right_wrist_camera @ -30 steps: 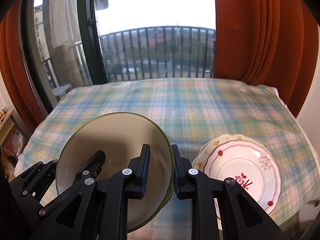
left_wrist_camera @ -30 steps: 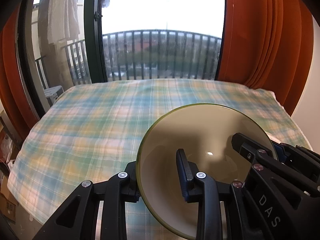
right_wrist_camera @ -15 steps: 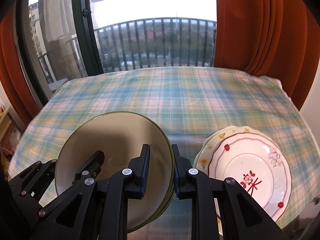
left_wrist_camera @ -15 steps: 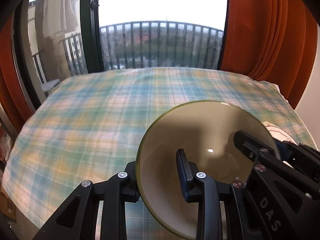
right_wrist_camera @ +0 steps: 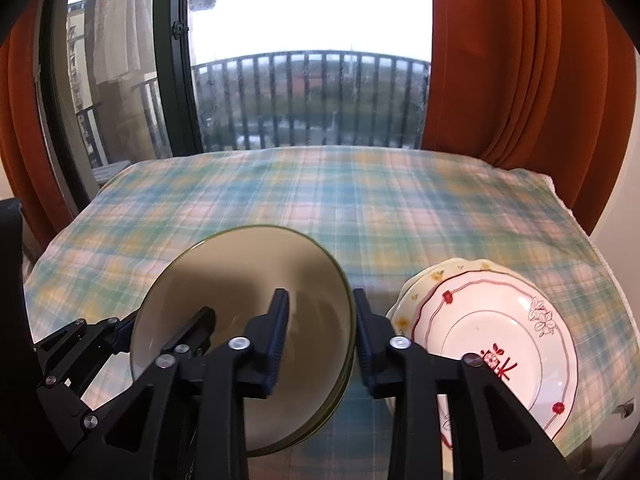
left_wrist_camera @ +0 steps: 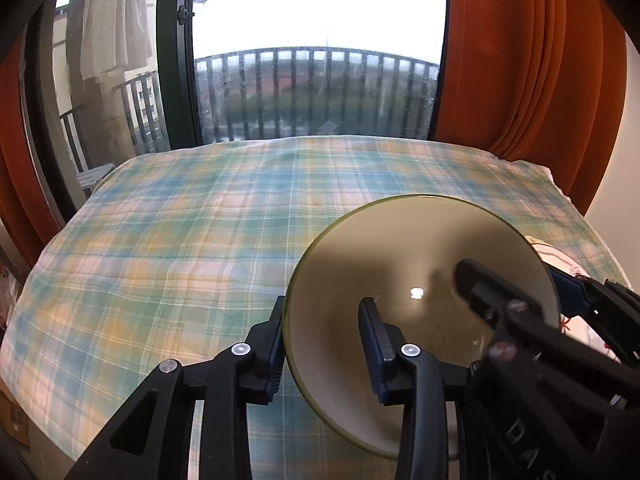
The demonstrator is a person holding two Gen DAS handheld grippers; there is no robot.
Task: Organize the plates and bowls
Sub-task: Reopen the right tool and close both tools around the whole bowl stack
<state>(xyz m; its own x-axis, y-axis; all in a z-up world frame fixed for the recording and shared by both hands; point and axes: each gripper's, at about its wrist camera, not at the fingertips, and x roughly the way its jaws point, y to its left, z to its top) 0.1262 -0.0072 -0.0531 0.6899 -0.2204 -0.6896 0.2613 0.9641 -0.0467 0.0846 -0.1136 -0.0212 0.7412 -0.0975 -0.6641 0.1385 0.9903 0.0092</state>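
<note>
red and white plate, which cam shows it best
The right wrist view: the red and white plate lies almost whole on a yellow-flowered plate, beside the olive bowls, with only its near edge behind a gripper finger. In the left wrist view only a pale sliver peeks out behind the bowl and right gripper.

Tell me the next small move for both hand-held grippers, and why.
Probably lift both clear: the olive bowl looks settled on the bowls beneath, and the left hand-held gripper and right hand-held gripper have just been opening, its rim between their jaws.
</note>
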